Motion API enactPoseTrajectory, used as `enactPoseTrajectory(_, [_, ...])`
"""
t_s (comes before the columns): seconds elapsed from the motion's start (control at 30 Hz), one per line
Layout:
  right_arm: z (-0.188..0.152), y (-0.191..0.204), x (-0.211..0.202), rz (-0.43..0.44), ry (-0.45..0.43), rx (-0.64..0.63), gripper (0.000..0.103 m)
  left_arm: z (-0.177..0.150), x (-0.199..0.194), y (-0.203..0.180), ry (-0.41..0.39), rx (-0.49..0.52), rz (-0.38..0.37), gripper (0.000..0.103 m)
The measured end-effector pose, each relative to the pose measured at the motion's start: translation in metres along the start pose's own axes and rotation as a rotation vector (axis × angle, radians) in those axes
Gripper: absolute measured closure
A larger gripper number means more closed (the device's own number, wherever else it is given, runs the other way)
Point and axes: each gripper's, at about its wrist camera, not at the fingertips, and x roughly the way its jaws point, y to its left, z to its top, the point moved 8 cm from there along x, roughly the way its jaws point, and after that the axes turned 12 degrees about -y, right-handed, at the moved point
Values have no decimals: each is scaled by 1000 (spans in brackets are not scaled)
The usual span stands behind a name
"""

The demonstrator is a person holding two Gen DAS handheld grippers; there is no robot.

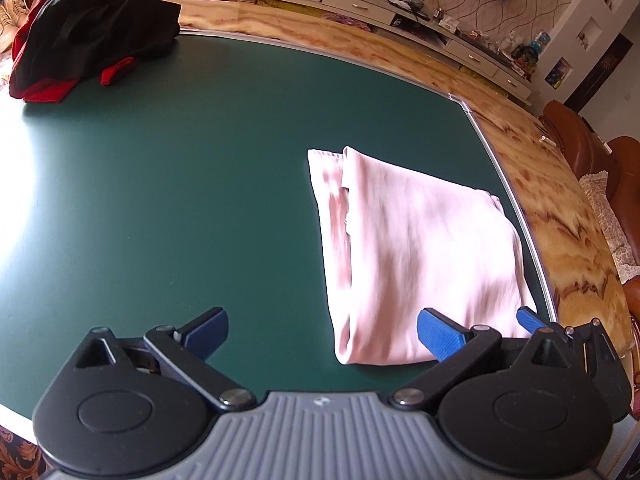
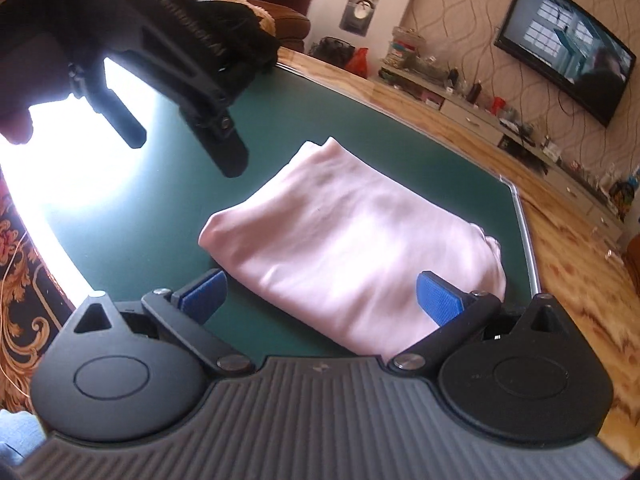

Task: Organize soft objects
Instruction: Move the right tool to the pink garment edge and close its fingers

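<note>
I see the folded pink cloth (image 2: pixel 352 248) lying flat on the green worktop (image 1: pixel 180 180) directly ahead of my right gripper (image 2: pixel 320 296), long axis running away rightward, nearer it than my left gripper (image 1: pixel 322 334), both jaws wide open, empty.

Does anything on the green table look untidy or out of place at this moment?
Yes. The black and red garment lies crumpled in a heap at the far corner of the green table, not folded. The pink cloth is folded fairly neatly near the table's edge. Both grippers are open and hold nothing.
</note>
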Motion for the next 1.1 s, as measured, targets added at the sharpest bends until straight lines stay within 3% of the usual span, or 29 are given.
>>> enactPoseTrajectory(0.57, [15,33,40,78,-71,-329,0,35,35,15,39,-104,-51,0])
enactPoseTrajectory(0.63, [13,39,44,89,-69,-385,6,36,40,14,49,-119,-63,0])
enactPoseTrajectory(0.7, [10,46,49,105,-63,-423,20,35,44,13,56,-130,-71,0])
enactPoseTrajectory(0.77, [7,52,54,132,-50,-446,24,34,47,14,62,-135,-71,0])
enactPoseTrajectory(0.93, [8,66,57,236,-40,-433,25,31,55,15,77,-155,-72,0])
enactPoseTrajectory(1.03, [7,70,63,214,-39,-479,26,31,59,14,84,-157,-67,0])
enactPoseTrajectory(1.1, [5,70,69,207,-20,-491,57,30,61,12,91,-165,-73,0])
